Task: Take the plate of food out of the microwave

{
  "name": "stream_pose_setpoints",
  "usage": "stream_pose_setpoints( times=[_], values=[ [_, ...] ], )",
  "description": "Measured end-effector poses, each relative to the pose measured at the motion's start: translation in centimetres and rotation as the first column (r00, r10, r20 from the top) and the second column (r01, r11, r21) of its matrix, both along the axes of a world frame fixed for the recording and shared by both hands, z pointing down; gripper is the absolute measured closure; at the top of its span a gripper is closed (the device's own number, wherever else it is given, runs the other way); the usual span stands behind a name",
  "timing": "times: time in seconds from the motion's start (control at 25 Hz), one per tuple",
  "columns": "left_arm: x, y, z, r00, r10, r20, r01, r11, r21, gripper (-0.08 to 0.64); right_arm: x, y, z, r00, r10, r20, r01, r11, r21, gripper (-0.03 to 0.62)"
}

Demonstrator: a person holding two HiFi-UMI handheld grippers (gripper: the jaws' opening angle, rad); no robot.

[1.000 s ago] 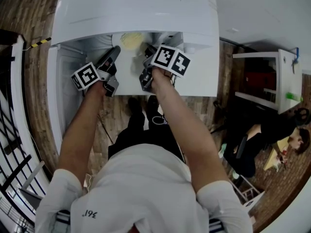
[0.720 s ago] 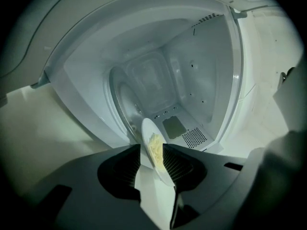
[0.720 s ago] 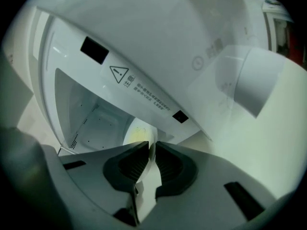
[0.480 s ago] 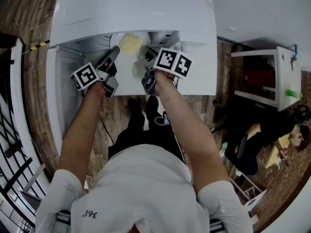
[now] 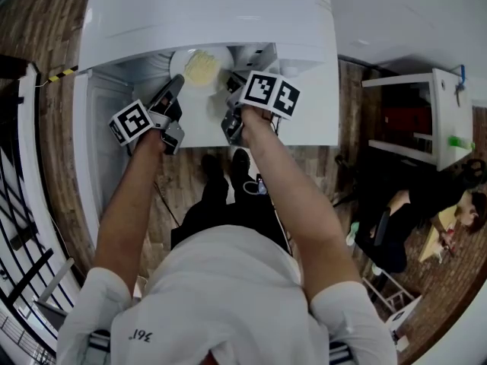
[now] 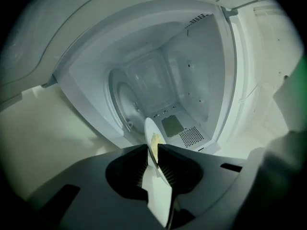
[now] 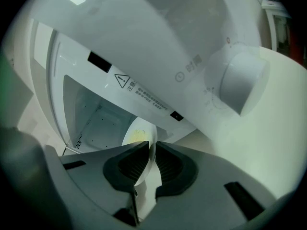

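**Forearms** (image 5: 129, 196): two, bare, out of a white shirt (image 5: 221, 295), reaching to the front of the microwave (image 5: 205, 14).

**Left gripper** (image 5: 178, 82): at the left of the microwave's opening. Its jaws are clamped on the plate (image 5: 179, 59), with the rim edge-on between the ribbed pads (image 6: 139, 169).

**Right gripper** (image 5: 228, 80): at the right of the opening, below the microwave's control panel. Its jaws have just been closing and now pinch the opposite rim of the plate, with white rim filling the gap between them.

**Plate**: white, round, carried between the two grippers at the mouth of the microwave, its far edge under the top front edge.

**Food** (image 5: 202, 68): a pale yellow heap on the middle of the plate.

**Microwave**: white, with its door (image 5: 85, 150) swung open to its left.
- Cavity: pale and lit, with a round turntable (image 6: 125, 99) and a perforated vent (image 6: 192, 135) on one wall.
- Front panel: a large round dial (image 7: 242, 80) and a triangular warning label (image 7: 122, 79).

**Floor** (image 5: 46, 21): wooden planks, to either side of the microwave.

**Shelf unit** (image 5: 426, 120): white, well to the microwave's right.

**Seated person** (image 5: 411, 226): well apart from the microwave, on the same side as the shelf unit.
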State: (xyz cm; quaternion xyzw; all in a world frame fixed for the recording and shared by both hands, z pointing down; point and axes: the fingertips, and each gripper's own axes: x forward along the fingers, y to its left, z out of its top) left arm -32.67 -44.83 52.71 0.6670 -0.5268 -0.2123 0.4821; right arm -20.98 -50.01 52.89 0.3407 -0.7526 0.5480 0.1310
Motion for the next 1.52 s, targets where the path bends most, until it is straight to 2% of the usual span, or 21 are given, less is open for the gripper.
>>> stream_pose_setpoints(
  times=[0.16, 0.28, 0.4, 0.52, 0.6, 0.72, 0.84, 0.88, 1.08, 1.52],
  values=[
    [0.5, 0.2, -0.6, 0.999, -0.004, -0.034, 0.005, 1.000, 0.006, 0.491, 0.0, 0.1, -0.4, 1.000, -0.004, 0.003, 0.004, 1.000, 0.006, 0.546],
    [0.3, 0.4, -0.8, 1.000, -0.002, -0.009, 0.002, 1.000, 0.004, 0.491, -0.1, 0.2, -0.7, 1.000, -0.014, 0.005, 0.014, 1.000, 0.011, 0.546],
    [1.1, 0.4, -1.5, 0.998, -0.008, -0.060, 0.009, 1.000, 0.019, 0.491, 0.2, 0.2, -1.1, 1.000, -0.020, 0.017, 0.020, 1.000, 0.017, 0.546],
    [1.6, 0.6, -1.9, 0.999, -0.007, -0.044, 0.008, 1.000, 0.029, 0.491, 0.6, 0.3, -1.2, 0.999, -0.031, 0.025, 0.031, 0.999, 0.018, 0.546],
    [2.3, 0.6, -2.6, 0.996, -0.009, -0.089, 0.015, 0.998, 0.057, 0.491, 0.7, 0.4, -1.2, 0.999, -0.044, 0.030, 0.044, 0.999, 0.014, 0.546],
    [3.2, 0.6, -3.3, 0.993, -0.016, -0.119, 0.026, 0.996, 0.084, 0.491, 1.1, 0.3, -1.5, 0.997, -0.065, 0.034, 0.064, 0.998, 0.014, 0.546],
    [3.2, 1.5, -3.1, 0.996, -0.047, -0.078, 0.050, 0.998, 0.044, 0.491, 1.4, 0.5, -2.0, 0.995, -0.086, 0.043, 0.085, 0.996, 0.020, 0.546],
    [3.6, 1.7, -3.5, 0.995, -0.048, -0.083, 0.053, 0.997, 0.051, 0.491, 1.6, 0.6, -2.3, 0.995, -0.091, 0.047, 0.090, 0.996, 0.022, 0.546],
    [6.2, 3.5, -5.9, 0.983, -0.052, -0.175, 0.071, 0.992, 0.104, 0.491, 3.0, 2.4, -3.5, 0.990, -0.123, 0.065, 0.122, 0.992, 0.018, 0.546],
    [9.6, 8.3, -8.5, 0.985, -0.074, -0.158, 0.086, 0.994, 0.068, 0.491, 6.6, 6.6, -6.4, 0.981, -0.160, 0.112, 0.159, 0.987, 0.015, 0.546]
  ],
)
